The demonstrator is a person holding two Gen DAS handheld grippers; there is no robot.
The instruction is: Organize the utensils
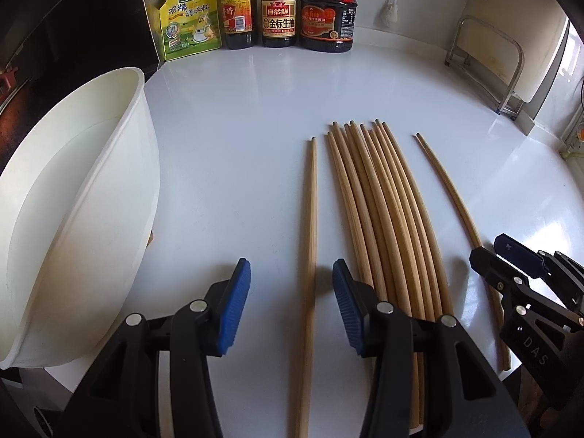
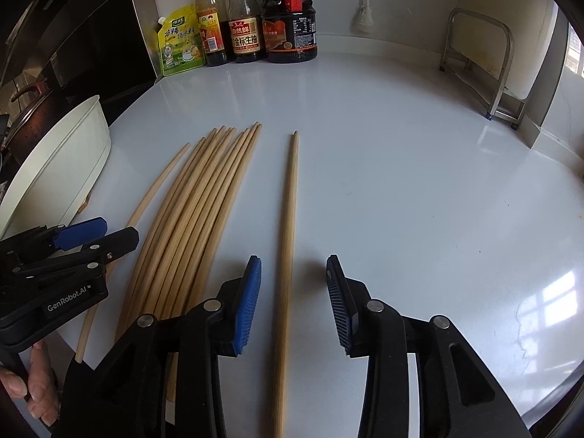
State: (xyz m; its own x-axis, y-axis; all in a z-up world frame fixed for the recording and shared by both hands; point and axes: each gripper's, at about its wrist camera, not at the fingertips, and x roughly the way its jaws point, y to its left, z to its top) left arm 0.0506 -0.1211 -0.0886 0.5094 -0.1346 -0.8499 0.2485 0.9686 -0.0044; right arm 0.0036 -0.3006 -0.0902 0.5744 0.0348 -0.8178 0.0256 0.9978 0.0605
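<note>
Chopsticks laid out on the counter

Left gripper (image 1: pixel 291 301) and right gripper (image 2: pixel 294 297) both stand parted, each straddling a lone chopstick (image 1: pixel 308 273) (image 2: pixel 286 255) without touching it. The chopstick bundle (image 1: pixel 379 219) lies between them on the white counter (image 1: pixel 237 127), white tub (image 1: pixel 73 200) beside

A: Look at your left wrist view. The white tub (image 1: pixel 78 197) runs off the left edge, so you cannot see all of it.

B: And the lone chopstick (image 1: pixel 308 281)?

A: Its near end drops off the bottom edge. The bundle of chopsticks (image 1: pixel 379 211) slips behind the black gripper frame.

B: What about your right wrist view?

A: Your hand (image 2: pixel 34 390) is cut by the left edge. The bottle labels (image 2: pixel 245 40) are too small to read.
</note>
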